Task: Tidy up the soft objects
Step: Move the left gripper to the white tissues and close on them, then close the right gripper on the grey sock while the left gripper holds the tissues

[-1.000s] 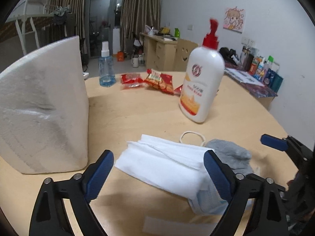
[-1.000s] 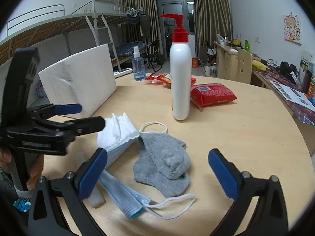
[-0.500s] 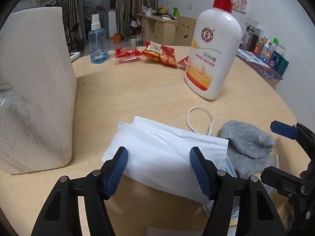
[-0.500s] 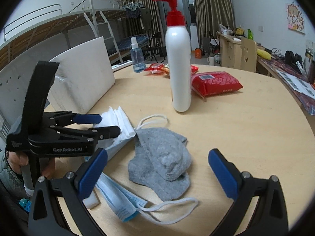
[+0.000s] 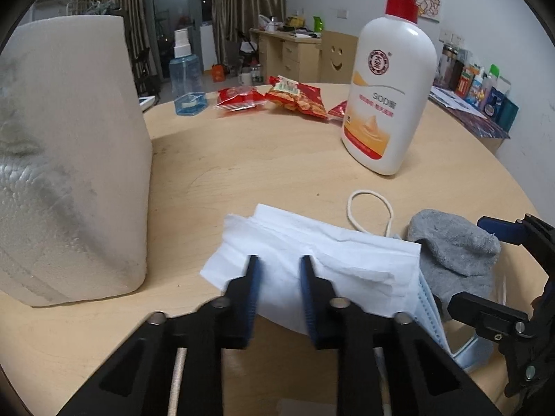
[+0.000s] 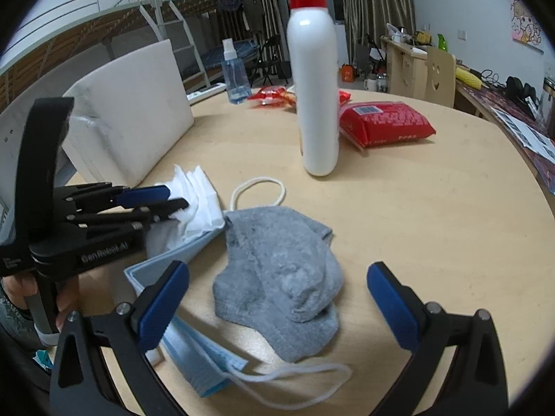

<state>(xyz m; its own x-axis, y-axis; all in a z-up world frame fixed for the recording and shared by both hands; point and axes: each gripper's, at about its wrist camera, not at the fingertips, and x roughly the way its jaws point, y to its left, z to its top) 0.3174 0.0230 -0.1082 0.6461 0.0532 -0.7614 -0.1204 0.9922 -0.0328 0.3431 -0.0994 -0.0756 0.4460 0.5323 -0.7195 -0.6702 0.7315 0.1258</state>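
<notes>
A stack of white face masks (image 5: 312, 260) lies on the round wooden table, seen too in the right wrist view (image 6: 199, 197). My left gripper (image 5: 279, 277) is closed on its near edge, also visible from the right wrist (image 6: 173, 201). A grey sock (image 6: 288, 270) lies beside the masks, with a blue mask (image 6: 201, 357) partly under it. My right gripper (image 6: 277, 294) is open, its fingers on either side of the sock just above it.
A white foam block (image 5: 69, 159) stands at the left. A white lotion pump bottle (image 5: 388, 97) stands beyond the masks. Red snack packets (image 5: 295, 98), a blue spray bottle (image 5: 185, 79) and a red tissue pack (image 6: 385, 123) lie farther back.
My left gripper moved forward onto the white masks and its fingers closed from wide open to a narrow pinch. My right gripper moved in closer over the grey sock.
</notes>
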